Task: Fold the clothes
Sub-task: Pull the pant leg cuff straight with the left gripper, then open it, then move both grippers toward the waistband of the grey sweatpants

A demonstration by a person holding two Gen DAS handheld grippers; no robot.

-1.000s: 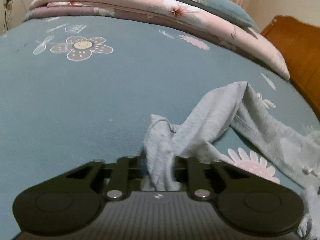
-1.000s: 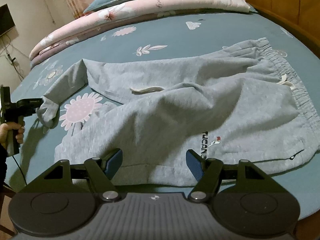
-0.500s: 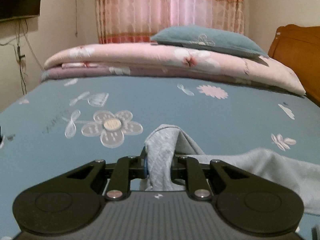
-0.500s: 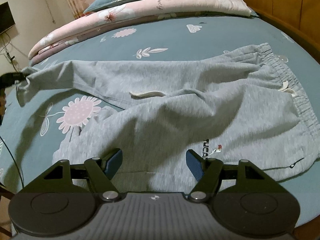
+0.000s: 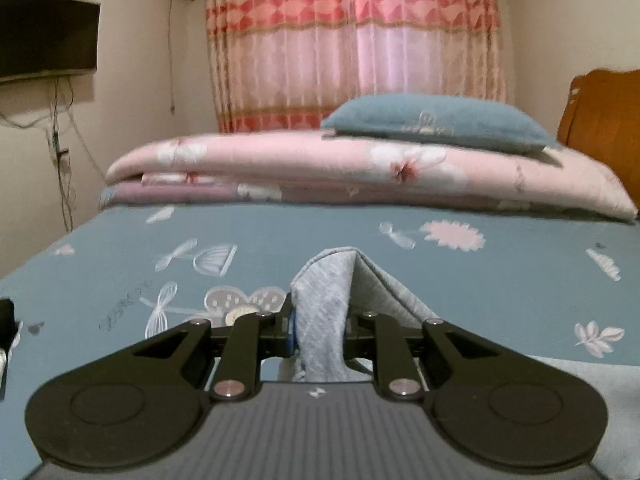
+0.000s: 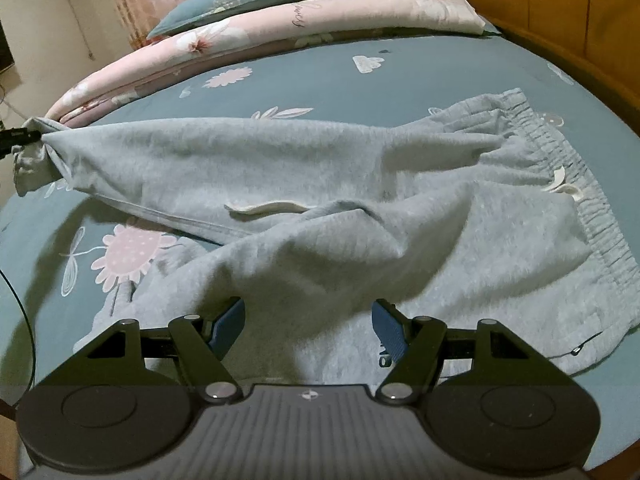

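Light grey sweatpants (image 6: 320, 184) lie spread on the teal flowered bed sheet (image 6: 440, 72), with the waistband (image 6: 592, 200) at the right and a white drawstring (image 6: 268, 208) across the middle. My left gripper (image 5: 318, 332) is shut on the cuff of one leg (image 5: 324, 296) and holds it lifted off the sheet. In the right wrist view that leg stretches taut to the far left edge, where the left gripper (image 6: 16, 138) pinches it. My right gripper (image 6: 308, 320) hangs open just above the near leg, with nothing between its blue pads (image 6: 228, 320).
A folded pink quilt (image 5: 320, 172) with a teal pillow (image 5: 436, 120) on top lies across the far end of the bed. A wooden headboard (image 5: 600, 120) stands at the right. A dark screen (image 5: 48, 36) and cables hang on the left wall.
The left gripper rose and tilted up with the cuff, pulling that leg out straight to the left. The right gripper stayed where it was, still open.
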